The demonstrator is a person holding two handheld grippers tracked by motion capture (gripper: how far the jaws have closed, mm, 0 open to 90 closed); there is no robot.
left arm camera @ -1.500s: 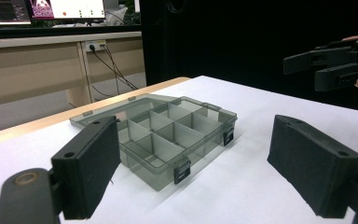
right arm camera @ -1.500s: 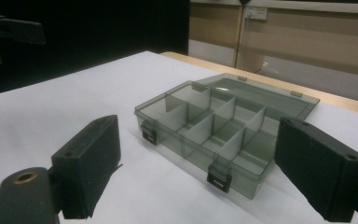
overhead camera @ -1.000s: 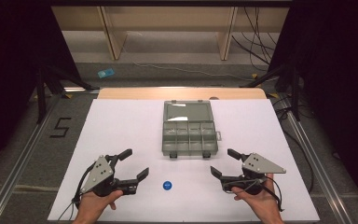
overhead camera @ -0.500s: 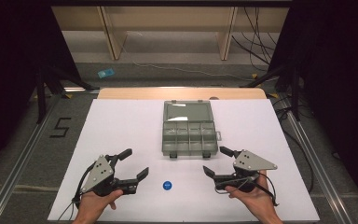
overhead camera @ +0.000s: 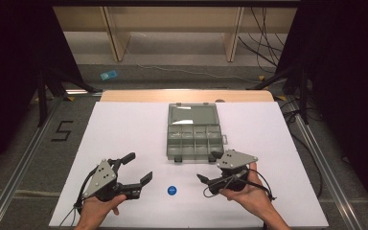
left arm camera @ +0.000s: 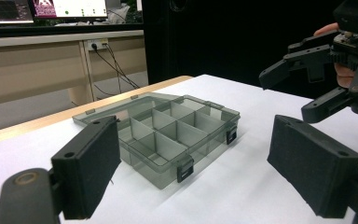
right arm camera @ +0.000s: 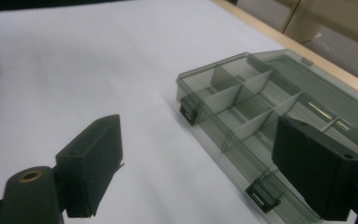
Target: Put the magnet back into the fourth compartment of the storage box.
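Blue disc (overhead camera: 172, 190) lower centre, ungrasped; right gripper (overhead camera: 206, 169) nearest, left gripper (overhead camera: 139, 167) idle, both fingers apart. Likely approach step: descend, pinch disc, carry to open organizer box (overhead camera: 193, 131).

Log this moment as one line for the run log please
left gripper: open, empty | right gripper: open, empty, near organizer box | box: lid open, compartments look empty | blue disc: on table between grippers, untouched

- Black two-jaw left gripper (overhead camera: 133, 173), grey three-cornered plate on top, thin black cable trailing.
- Matching right gripper (overhead camera: 210, 167); flat rectangular pads (left arm camera: 313, 171), round screw holes.
- Bare forearms, no sleeves.
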